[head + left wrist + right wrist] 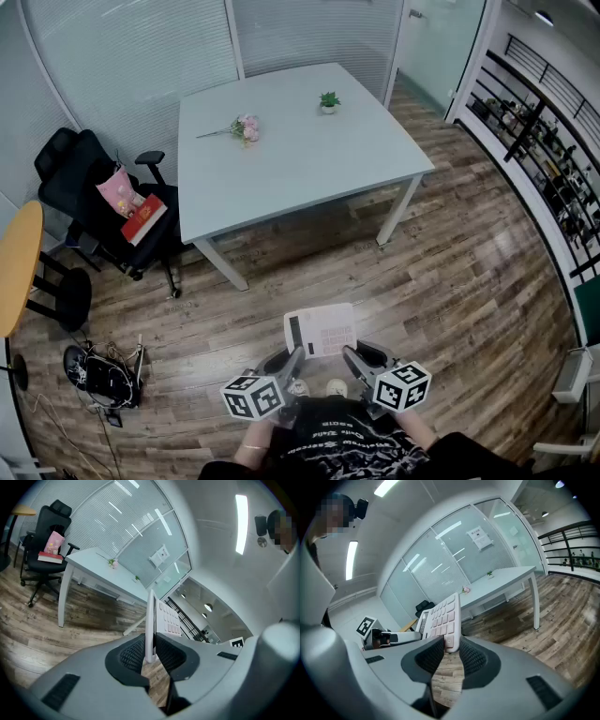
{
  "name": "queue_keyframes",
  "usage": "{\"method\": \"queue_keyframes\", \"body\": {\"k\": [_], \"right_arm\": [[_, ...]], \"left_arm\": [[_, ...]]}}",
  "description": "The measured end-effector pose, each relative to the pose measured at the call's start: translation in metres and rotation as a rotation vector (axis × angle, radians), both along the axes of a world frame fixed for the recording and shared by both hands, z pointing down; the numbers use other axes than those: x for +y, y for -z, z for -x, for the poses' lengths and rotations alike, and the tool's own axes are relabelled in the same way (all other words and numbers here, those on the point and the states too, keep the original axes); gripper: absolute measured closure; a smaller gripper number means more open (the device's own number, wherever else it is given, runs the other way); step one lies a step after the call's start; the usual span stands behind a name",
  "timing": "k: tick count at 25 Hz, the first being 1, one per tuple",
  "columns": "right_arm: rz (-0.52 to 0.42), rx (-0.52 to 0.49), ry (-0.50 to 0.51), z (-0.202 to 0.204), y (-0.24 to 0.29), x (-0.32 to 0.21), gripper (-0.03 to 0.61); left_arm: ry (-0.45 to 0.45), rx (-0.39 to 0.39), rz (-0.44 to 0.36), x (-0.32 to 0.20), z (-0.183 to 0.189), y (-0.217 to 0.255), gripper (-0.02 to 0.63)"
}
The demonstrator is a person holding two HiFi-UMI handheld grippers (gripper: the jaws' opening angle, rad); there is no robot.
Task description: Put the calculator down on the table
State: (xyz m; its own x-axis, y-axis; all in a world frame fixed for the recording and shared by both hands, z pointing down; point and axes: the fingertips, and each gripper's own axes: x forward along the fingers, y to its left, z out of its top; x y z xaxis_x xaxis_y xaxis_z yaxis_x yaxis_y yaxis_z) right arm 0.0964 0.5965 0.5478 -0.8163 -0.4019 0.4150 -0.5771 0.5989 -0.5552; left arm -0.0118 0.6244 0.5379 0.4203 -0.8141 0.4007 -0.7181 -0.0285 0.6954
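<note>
A white calculator point(321, 330) with pale pink keys hangs above the wooden floor, held between both grippers in front of the person. My left gripper point(294, 354) is shut on its left edge; in the left gripper view the calculator point(151, 620) stands edge-on between the dark pads point(131, 656). My right gripper point(348, 352) is shut on its right lower corner, and in the right gripper view the calculator's key face point(440, 618) shows. The pale grey table point(300, 159) stands well ahead, far from the calculator.
On the table lie a pink flower bunch point(246, 127) and a small potted plant point(328, 101). A black office chair point(89, 202) with a pink bag and red book stands left. A round wooden table edge point(17, 267), a black bag point(103, 377) and a railing point(548, 159) border the floor.
</note>
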Motion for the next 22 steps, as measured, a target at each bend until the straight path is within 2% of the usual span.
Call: {"method": "queue_keyframes", "body": {"k": [12, 22], "right_arm": [[-0.038, 0.027, 0.009, 0.009, 0.001, 0.009, 0.468], [-0.058, 0.048, -0.054, 0.015, -0.001, 0.024, 0.451]], "left_arm": [[0.002, 0.003, -0.011, 0.010, 0.008, -0.002, 0.538], [-0.068, 0.008, -0.019, 0.019, 0.015, -0.003, 0.540]]}}
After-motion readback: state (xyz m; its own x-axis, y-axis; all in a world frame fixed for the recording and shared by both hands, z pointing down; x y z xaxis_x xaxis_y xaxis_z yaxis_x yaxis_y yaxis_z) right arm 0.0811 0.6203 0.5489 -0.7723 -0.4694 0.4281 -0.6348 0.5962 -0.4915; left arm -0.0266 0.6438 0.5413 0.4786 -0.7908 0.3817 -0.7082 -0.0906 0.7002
